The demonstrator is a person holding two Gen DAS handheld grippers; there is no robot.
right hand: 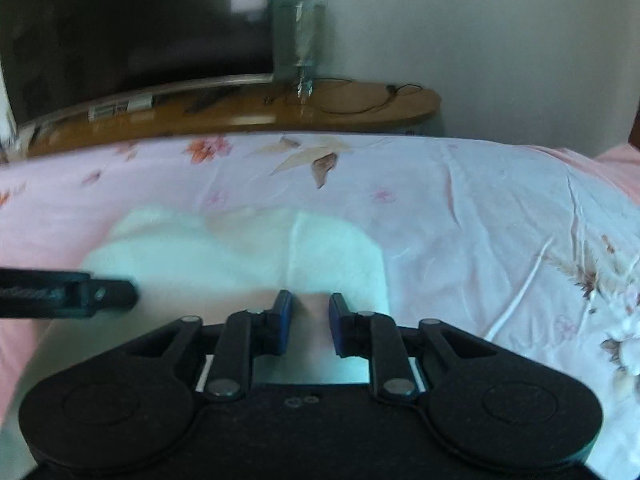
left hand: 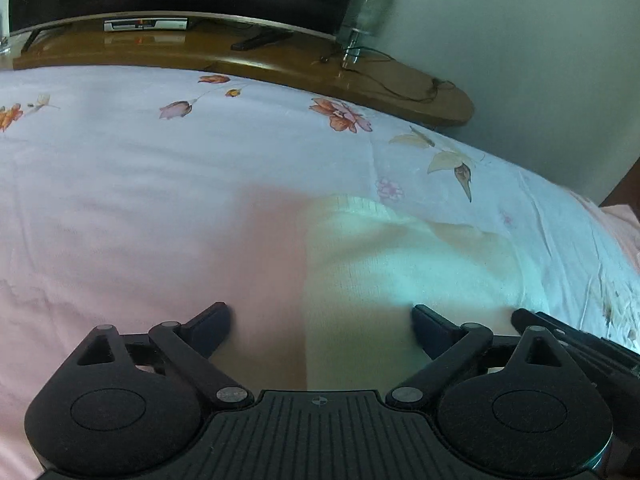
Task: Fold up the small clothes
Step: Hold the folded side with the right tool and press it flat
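Left gripper (left hand: 320, 312) jaws are spread wide over the white garment (left hand: 400, 248), nothing pinched. Right gripper (right hand: 310, 304) jaws are kept narrowly apart at the garment's 6 o'clock edge; any grip can't be told.

Your white garment (right hand: 240, 248) is smeared by motion blur, so its folds and outline cannot be read. Its near edge is hidden behind your right claw (right hand: 310, 312), and whether those pads pinch cloth is unclear.
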